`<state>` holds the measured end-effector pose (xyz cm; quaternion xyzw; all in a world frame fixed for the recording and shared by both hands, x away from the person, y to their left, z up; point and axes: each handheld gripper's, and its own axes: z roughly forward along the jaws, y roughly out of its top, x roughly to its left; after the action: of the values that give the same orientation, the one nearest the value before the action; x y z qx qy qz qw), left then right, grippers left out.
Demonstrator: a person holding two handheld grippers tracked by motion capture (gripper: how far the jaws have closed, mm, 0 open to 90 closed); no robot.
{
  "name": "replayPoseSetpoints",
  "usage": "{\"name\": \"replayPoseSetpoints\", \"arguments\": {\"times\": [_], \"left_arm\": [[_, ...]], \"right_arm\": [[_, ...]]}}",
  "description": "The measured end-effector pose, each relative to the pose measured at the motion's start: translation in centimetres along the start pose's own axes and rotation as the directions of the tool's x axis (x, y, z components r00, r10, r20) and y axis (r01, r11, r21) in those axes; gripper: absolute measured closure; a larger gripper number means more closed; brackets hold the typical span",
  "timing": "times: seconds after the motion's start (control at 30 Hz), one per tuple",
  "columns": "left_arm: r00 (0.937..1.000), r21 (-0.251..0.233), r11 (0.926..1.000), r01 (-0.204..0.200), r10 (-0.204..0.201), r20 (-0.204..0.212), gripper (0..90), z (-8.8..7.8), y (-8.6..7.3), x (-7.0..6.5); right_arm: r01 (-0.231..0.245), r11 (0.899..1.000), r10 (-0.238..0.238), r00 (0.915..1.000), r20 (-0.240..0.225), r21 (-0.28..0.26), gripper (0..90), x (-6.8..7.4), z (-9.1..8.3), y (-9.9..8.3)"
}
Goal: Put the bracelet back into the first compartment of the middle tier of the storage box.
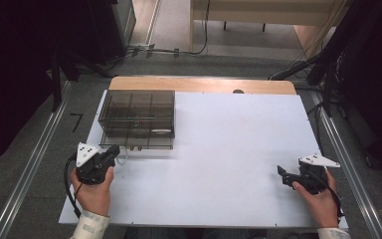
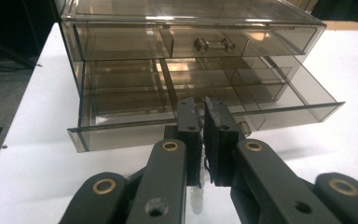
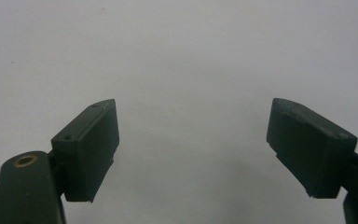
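Drawer unit (image 1: pixel 137 118), smoked transparent plastic, stands on the white table (image 1: pixel 229 149) at its far left. Its drawer fronts face the person, and its long axis runs across the table, left to right. In the left gripper view the lower drawer (image 2: pixel 205 119) is pulled partway out; the upper drawer (image 2: pixel 191 39) sits closed, its handle (image 2: pixel 214 45) centred.

Left gripper (image 2: pixel 203 126) sits just in front of the lower drawer. Its fingers (image 2: pixel 188 126) are nearly pressed together, leaving a narrow gap. Whether they pinch the drawer's handle cannot be told. A small clear item (image 2: pixel 196 201) lies on the table below them.

Right gripper (image 3: pixel 193 144) is well apart, at the near right of the table. Its fingers (image 3: pixel 91 149) are spread wide and hold nothing.
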<state>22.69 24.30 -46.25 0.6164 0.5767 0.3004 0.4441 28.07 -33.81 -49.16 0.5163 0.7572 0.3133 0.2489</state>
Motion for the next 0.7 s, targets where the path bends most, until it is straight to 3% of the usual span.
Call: {"name": "replayPoseSetpoints", "arguments": {"times": [0.7], "left_arm": [[1.0000,-0.071,0.9975,-0.001,0.001,0.004,86.0,-0.63,0.48,-0.23]], "right_arm": [[0.001,1.000,-0.001,1.0000,-0.001,0.002,15.4,0.02,0.06,0.02]]}}
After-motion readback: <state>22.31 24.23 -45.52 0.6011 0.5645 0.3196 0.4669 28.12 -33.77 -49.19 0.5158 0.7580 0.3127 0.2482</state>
